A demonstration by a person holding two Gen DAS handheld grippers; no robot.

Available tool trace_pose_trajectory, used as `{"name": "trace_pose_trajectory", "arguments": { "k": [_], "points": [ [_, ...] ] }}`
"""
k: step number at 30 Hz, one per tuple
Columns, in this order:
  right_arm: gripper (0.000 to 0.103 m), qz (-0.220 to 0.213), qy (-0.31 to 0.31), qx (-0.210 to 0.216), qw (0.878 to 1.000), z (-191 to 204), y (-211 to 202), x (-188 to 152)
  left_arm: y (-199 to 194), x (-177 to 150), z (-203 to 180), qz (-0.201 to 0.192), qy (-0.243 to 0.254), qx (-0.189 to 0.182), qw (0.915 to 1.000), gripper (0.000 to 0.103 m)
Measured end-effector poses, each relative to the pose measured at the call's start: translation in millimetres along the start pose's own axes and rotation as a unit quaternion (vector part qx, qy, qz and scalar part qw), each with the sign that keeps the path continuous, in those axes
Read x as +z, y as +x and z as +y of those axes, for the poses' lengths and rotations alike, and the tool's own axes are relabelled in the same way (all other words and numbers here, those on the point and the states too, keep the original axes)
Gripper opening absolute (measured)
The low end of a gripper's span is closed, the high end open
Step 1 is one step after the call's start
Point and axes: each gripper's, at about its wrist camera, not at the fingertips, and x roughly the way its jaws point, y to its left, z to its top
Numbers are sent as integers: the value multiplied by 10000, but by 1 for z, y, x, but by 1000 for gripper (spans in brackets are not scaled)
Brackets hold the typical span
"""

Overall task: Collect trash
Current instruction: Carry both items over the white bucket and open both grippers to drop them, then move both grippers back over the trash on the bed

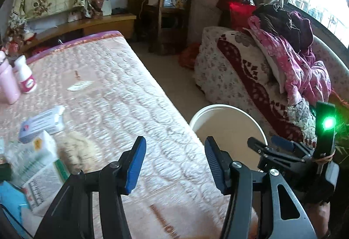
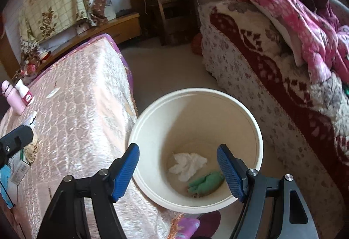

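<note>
My right gripper (image 2: 178, 170) stands open over a cream bucket (image 2: 257, 129) on the floor, with nothing between its blue pads. A crumpled white tissue (image 2: 187, 164) and a green wad (image 2: 207, 182) lie at the bucket's bottom. My left gripper (image 1: 175, 164) is open and empty over the pink quilted bed (image 1: 122, 90), near its edge. A blurred brownish crumpled scrap (image 1: 76, 151) lies on the bed left of it, and a small white scrap (image 1: 78, 86) lies farther up. In the left wrist view the bucket (image 1: 226, 108) and the right gripper (image 1: 262, 140) sit to the right.
Medicine boxes (image 1: 41, 123) and packets crowd the bed's near left. A pink bottle (image 1: 7, 84) and a white bottle (image 1: 26, 77) stand farther back. A sofa (image 2: 250, 68) piled with pink blankets lies to the right of the bucket, and a wooden shelf (image 1: 170, 9) stands behind.
</note>
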Motion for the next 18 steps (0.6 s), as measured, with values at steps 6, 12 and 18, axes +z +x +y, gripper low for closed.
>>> {"name": "trace_pose_trajectory", "arguments": {
  "k": [6,12,18],
  "points": [
    [77,-140,-130,102,9998,22,-17,-3,-27,-6,19,-202,-37,153,9997,61],
    [77,-192,-280,263,9991,48,-32,-6,-50,-16,44,-295,-216,310,9989,62],
    [77,-193,-519,337,9979,72,-40,-11,-69,-27,67,-408,-372,517,9971,62]
  ]
}}
